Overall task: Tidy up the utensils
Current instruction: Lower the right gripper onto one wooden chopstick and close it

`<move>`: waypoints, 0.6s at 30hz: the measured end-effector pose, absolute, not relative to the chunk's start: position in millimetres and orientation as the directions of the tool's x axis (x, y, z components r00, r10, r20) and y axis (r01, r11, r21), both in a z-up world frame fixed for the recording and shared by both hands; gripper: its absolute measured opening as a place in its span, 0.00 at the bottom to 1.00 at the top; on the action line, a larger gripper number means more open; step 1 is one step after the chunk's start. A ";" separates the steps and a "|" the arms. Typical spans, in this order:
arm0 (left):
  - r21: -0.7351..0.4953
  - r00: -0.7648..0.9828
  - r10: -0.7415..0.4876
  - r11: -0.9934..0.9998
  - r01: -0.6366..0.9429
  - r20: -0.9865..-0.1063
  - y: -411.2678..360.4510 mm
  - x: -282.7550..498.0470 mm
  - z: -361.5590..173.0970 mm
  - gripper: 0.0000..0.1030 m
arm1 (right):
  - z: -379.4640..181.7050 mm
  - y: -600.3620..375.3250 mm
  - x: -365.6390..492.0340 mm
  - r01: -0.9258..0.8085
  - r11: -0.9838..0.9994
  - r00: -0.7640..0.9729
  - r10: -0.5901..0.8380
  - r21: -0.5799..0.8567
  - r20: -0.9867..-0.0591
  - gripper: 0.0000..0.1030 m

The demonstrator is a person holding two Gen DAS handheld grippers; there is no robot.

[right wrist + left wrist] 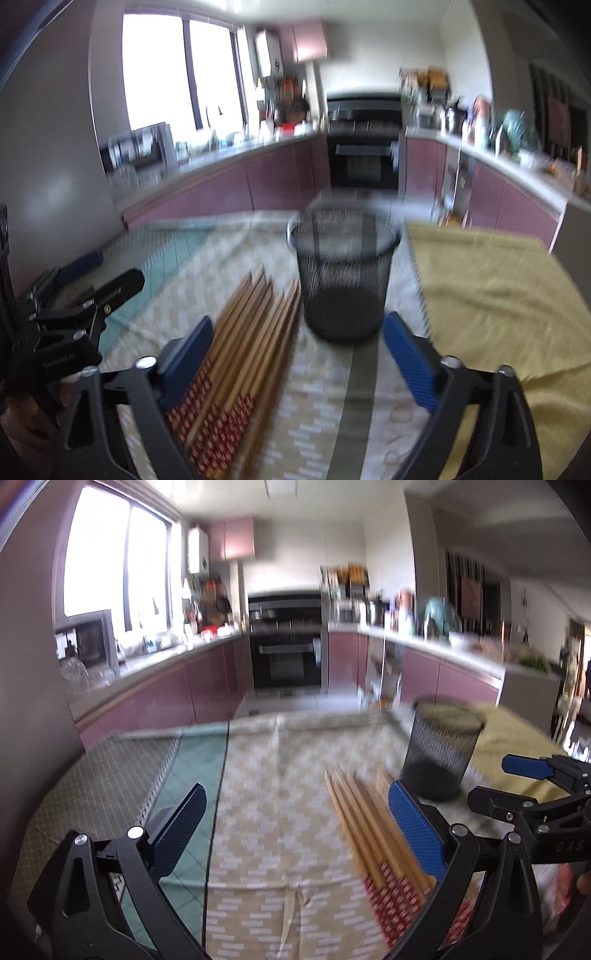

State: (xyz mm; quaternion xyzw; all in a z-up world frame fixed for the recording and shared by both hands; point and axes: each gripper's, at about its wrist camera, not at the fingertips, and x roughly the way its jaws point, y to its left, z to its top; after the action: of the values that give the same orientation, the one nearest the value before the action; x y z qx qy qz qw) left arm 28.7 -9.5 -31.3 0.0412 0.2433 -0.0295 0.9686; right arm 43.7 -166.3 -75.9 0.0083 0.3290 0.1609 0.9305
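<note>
Several wooden chopsticks [364, 827] with red patterned ends lie side by side on the patterned cloth; they also show in the right wrist view [251, 332]. A black mesh cup [441, 751] stands upright just beyond them, also seen in the right wrist view [345, 275]. My left gripper [299, 830] is open and empty above the cloth, left of the chopsticks. My right gripper [299, 360] is open and empty, with the chopsticks by its left finger and the cup straight ahead. The right gripper also shows at the right of the left wrist view [517, 781].
The table carries a beige patterned cloth [280, 775], a teal grid mat [192, 768] on the left and a yellow towel [491, 295] on the right. Kitchen counters, pink cabinets and an oven [286, 642] lie beyond the table's far edge.
</note>
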 end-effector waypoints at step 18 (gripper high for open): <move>-0.003 0.636 -0.143 0.976 0.216 -0.758 -18.8 88.8 -91.4 0.61 | -111.5 -141.4 70.3 -0.329 0.940 0.591 0.282 0.093 -0.755 0.39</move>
State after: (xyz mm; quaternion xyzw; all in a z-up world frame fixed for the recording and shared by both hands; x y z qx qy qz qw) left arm 88.8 -18.8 -91.4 0.0441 0.4148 -0.0995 0.9034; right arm 70.3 -141.4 -111.5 -0.0283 0.4182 0.1714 0.8916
